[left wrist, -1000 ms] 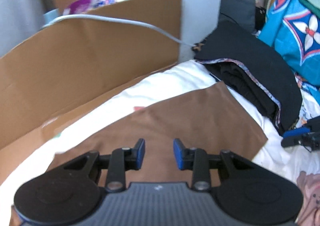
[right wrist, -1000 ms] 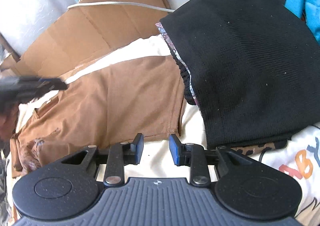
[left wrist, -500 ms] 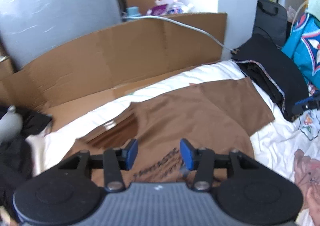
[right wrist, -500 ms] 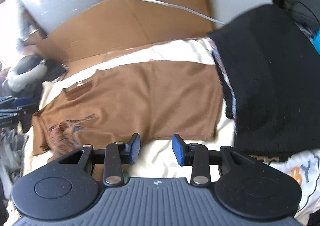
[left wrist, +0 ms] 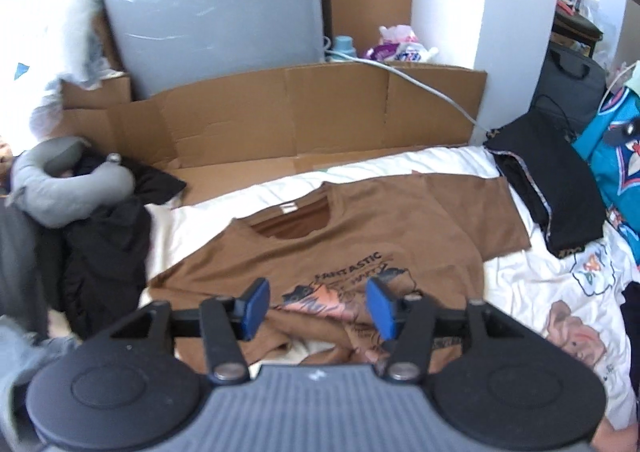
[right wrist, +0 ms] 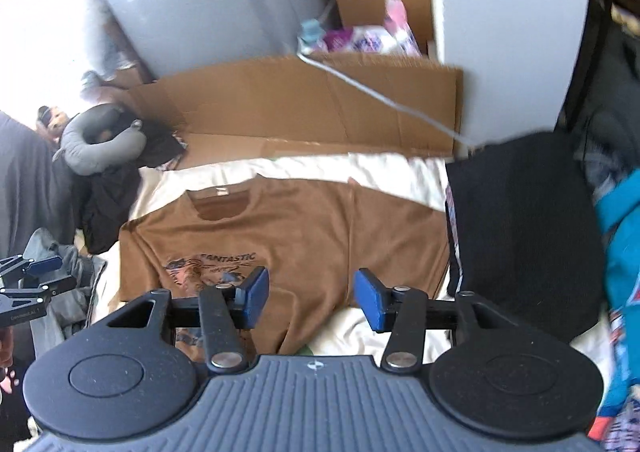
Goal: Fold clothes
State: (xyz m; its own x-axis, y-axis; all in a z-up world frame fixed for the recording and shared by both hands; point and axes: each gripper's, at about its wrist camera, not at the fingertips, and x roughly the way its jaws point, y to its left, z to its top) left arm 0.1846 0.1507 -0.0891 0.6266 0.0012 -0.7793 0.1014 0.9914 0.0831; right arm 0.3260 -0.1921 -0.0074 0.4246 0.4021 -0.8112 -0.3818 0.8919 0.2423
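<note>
In the left wrist view, the left gripper (left wrist: 318, 302) hangs with its blue pads spread and nothing between them over the lower centre of the frame, where the brown cotton T-shirt with a printed chest graphic (left wrist: 360, 236) lies face up on the white printed bedsheet (left wrist: 560, 284), probably spread out so a fold can be laid; its collar points to the upper frame, toward the flattened brown cardboard sheet (left wrist: 320, 112), its long axis runs near edge to far edge, and its hem is rumpled under the pads. In the right wrist view, the right gripper (right wrist: 312, 294) is likewise released and empty above the shirt's lower right part, with the shirt at centre frame, collar uppermost, just left of the stack of folded black clothes (right wrist: 528, 220).
</note>
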